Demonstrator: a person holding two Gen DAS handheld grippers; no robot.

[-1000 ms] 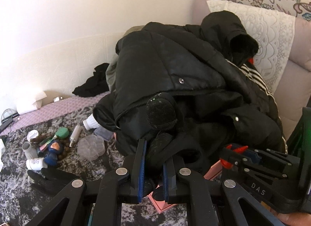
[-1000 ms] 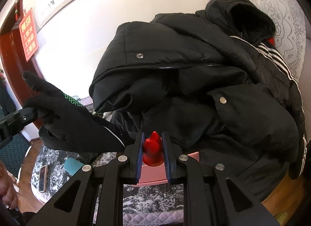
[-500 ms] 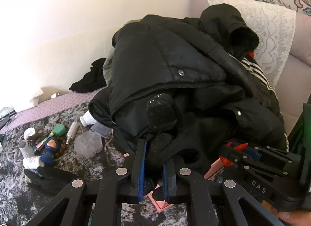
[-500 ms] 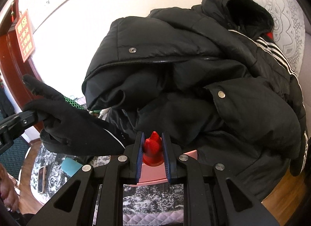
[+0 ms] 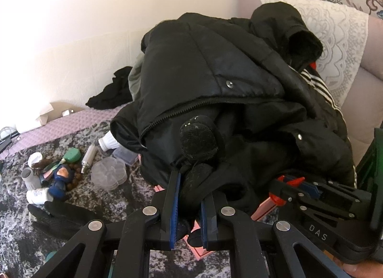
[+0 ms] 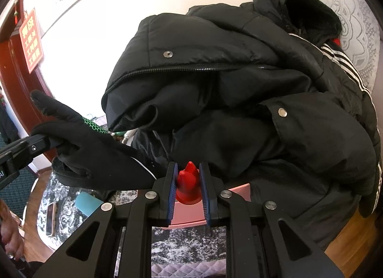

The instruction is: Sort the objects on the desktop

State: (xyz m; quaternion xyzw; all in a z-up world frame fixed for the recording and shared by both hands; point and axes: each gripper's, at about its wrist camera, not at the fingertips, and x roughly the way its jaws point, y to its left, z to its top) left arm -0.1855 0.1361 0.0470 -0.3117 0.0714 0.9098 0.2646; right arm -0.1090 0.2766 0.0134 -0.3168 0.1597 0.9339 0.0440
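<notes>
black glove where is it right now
The black glove is clamped in the left gripper, raised in front of the black coat; in the right wrist view it shows at left.

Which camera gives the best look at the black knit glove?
The right wrist view: the black knit glove appears whole from the side, clamped by the left gripper. The left wrist view shows only bunched fabric between its own fingers.

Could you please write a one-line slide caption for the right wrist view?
Right tool grips a red knob on a pink box, black glove beside, under a black coat pile.
</notes>
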